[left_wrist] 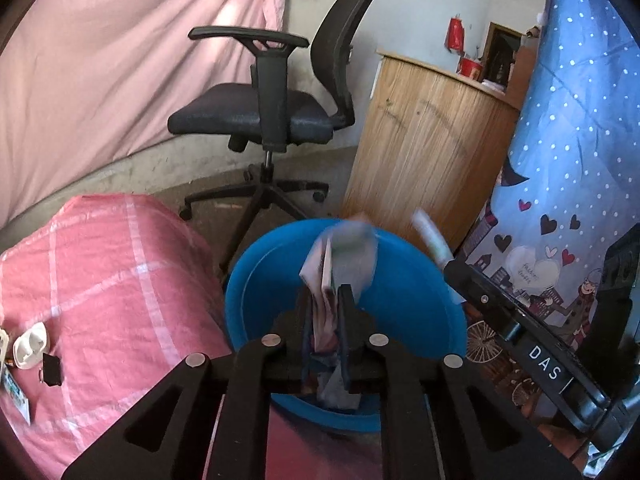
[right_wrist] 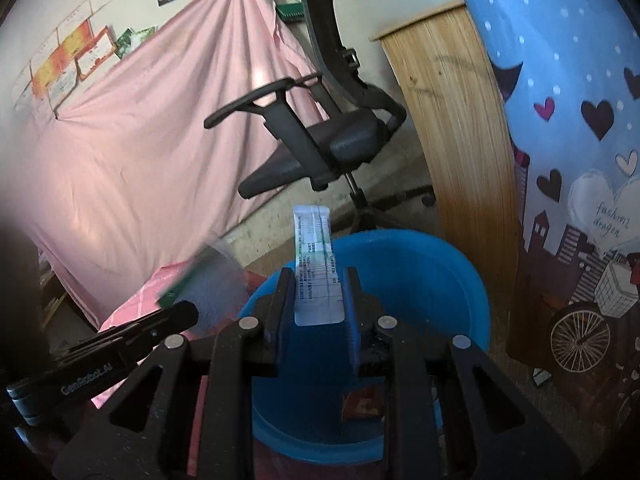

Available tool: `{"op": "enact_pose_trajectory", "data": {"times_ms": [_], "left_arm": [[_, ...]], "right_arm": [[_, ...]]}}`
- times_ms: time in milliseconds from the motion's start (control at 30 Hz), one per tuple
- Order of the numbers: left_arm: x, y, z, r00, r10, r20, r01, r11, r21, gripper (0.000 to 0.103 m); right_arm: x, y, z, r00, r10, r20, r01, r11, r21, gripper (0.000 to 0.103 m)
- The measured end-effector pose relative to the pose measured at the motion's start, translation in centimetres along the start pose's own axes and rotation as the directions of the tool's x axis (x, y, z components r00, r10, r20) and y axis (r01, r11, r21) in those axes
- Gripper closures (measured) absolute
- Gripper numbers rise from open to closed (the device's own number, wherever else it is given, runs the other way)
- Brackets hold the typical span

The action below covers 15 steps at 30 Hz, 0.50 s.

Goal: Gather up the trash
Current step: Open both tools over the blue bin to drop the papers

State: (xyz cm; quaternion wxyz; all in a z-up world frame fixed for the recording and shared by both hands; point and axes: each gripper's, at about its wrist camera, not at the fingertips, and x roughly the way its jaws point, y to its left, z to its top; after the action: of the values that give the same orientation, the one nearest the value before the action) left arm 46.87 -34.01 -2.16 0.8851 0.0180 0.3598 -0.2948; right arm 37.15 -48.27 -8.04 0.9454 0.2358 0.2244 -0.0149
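Note:
A blue plastic basin point(left_wrist: 420, 300) stands on the floor below both grippers. My left gripper point(left_wrist: 325, 292) hangs over it, shut on a bunch of crumpled wrappers point(left_wrist: 324, 312) whose top end is blurred. In the right wrist view the same gripper point(right_wrist: 188, 312) pokes in from the lower left with its blurred wrappers point(right_wrist: 208, 280). My right gripper point(right_wrist: 318, 276) is shut on a flat white printed packet point(right_wrist: 318, 280) that stands upright above the basin point(right_wrist: 440, 280). A red-orange wrapper point(right_wrist: 360, 404) lies inside the basin. The right gripper point(left_wrist: 452, 268) also shows in the left wrist view.
A black office chair point(left_wrist: 260, 120) stands behind the basin, with a wooden cabinet point(left_wrist: 428, 152) to its right. Pink checked bedding point(left_wrist: 112, 280) with a white earbud case point(left_wrist: 30, 346) lies left. A blue heart-patterned cloth point(left_wrist: 580, 160) hangs right, and a pink sheet point(right_wrist: 140, 140) covers the back.

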Motion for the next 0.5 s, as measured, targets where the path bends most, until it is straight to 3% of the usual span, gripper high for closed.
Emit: {"op": "enact_pose_trajectory", "data": {"times_ms": [67,133,500], "left_arm": [[0.1,0.3,-0.1,1.000,0.001,-0.007,-0.001,1.000,-0.016,0.080],[-0.2,0.7,-0.3,1.000,0.004,0.002,-0.004,1.000,-0.031,0.076],[-1.8,1.9,-0.4,0.998,0.044,0.051,-0.041,0.997,-0.059,0.076]], "right_arm": [[0.3,-0.1,-0.1,1.000,-0.003,-0.012,0.003,1.000,0.002,0.053],[0.5,-0.2,-0.1,1.000,-0.001,-0.020,0.002,1.000,0.004,0.052],[0.0,0.3,0.0,1.000,0.011,0.005,-0.011,1.000,-0.012,0.051]]}}
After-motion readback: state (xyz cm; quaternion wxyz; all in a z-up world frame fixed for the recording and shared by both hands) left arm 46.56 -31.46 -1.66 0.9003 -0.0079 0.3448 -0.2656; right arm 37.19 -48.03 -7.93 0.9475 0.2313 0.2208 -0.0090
